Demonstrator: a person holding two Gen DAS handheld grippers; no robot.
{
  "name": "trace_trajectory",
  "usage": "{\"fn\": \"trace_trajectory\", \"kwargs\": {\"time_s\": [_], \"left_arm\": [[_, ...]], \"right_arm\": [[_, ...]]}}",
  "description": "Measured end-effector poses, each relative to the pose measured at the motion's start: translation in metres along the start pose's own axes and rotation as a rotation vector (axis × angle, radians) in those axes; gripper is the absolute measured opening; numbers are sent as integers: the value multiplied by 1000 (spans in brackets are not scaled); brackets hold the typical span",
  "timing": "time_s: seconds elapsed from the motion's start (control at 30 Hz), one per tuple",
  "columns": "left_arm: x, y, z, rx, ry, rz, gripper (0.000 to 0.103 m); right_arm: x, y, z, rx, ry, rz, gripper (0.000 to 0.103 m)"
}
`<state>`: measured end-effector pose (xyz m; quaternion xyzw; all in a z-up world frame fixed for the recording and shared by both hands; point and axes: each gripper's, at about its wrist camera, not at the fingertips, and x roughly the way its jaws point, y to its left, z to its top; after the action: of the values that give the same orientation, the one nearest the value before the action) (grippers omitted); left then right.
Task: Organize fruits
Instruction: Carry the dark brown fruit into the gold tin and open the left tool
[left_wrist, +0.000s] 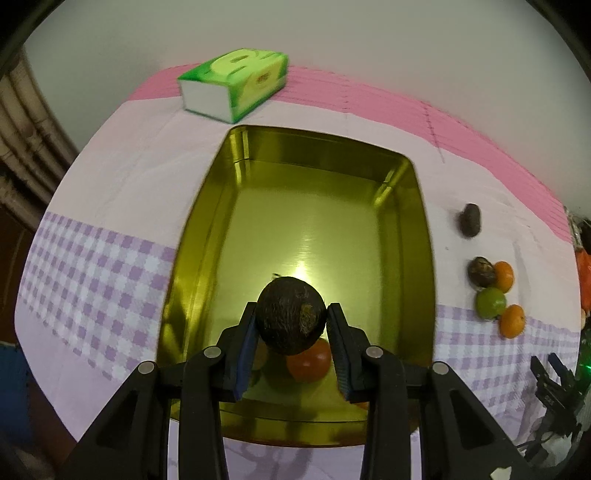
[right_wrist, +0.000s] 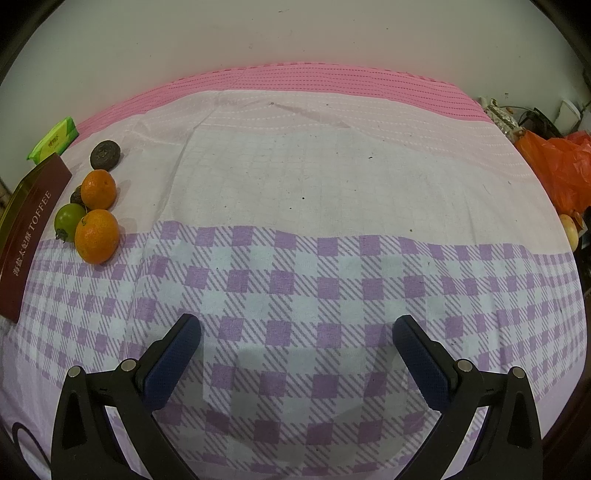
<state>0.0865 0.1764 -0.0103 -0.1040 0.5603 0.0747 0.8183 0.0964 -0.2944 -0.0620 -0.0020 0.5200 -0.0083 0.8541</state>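
Observation:
My left gripper (left_wrist: 291, 321) is shut on a dark brown round fruit (left_wrist: 290, 314) and holds it above the near end of a gold tin tray (left_wrist: 207, 236). An orange-red fruit (left_wrist: 310, 360) lies in the tray below it. To the right of the tray lie two dark fruits (left_wrist: 470, 219), a green fruit (left_wrist: 489, 302) and two oranges (left_wrist: 512, 320). My right gripper (right_wrist: 295, 332) is open and empty over the checked cloth. In the right wrist view the fruit group lies at the far left: two oranges (right_wrist: 96, 235), a green fruit (right_wrist: 68, 218) and a dark fruit (right_wrist: 105, 151).
A green tissue pack (left_wrist: 236, 83) lies beyond the tray, near the wall. The tray's maroon side (right_wrist: 26, 236) reads TOFFEE at the left edge of the right wrist view. An orange plastic bag (right_wrist: 561, 166) and a pale fruit (right_wrist: 570, 230) sit at the table's right edge.

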Motion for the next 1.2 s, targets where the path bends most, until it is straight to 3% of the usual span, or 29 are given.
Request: {"fn": "trace_trajectory", "kwargs": {"time_s": [0.57,1.2], "left_arm": [[25,21,7,-37,28,38,33],[21,35,-8,-85,44,35,33]], "right_arm": [[2,-1,3,8,4,-6,103],[6,-2,9,17,9,-13,103]]}}
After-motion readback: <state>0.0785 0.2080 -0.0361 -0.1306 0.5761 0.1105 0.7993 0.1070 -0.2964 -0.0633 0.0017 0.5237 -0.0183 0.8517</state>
